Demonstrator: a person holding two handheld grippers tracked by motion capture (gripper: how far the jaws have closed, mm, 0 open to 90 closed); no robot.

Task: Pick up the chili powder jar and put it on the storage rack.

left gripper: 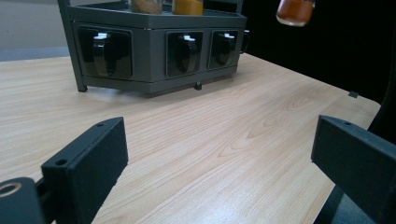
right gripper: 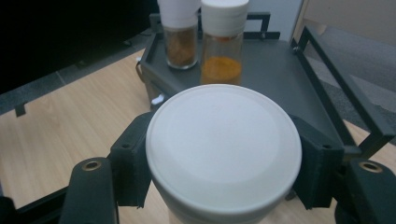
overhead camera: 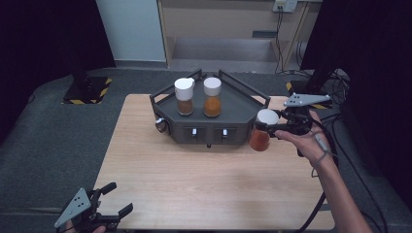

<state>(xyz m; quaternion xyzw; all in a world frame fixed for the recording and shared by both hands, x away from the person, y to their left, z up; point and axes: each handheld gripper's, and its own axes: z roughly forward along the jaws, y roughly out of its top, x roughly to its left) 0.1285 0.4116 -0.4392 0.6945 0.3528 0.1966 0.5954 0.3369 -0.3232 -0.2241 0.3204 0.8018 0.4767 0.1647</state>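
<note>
Red spice jar (overhead camera: 261,132) clamped by right gripper (overhead camera: 270,127) beside rack (overhead camera: 240,99).

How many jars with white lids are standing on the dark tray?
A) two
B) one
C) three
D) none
A: two jars stand side by side on the dark tray, the brown-filled jar and the orange-filled jar; the reddish jar is off the tray, held in the air beside it by the right hand-held gripper.
</note>
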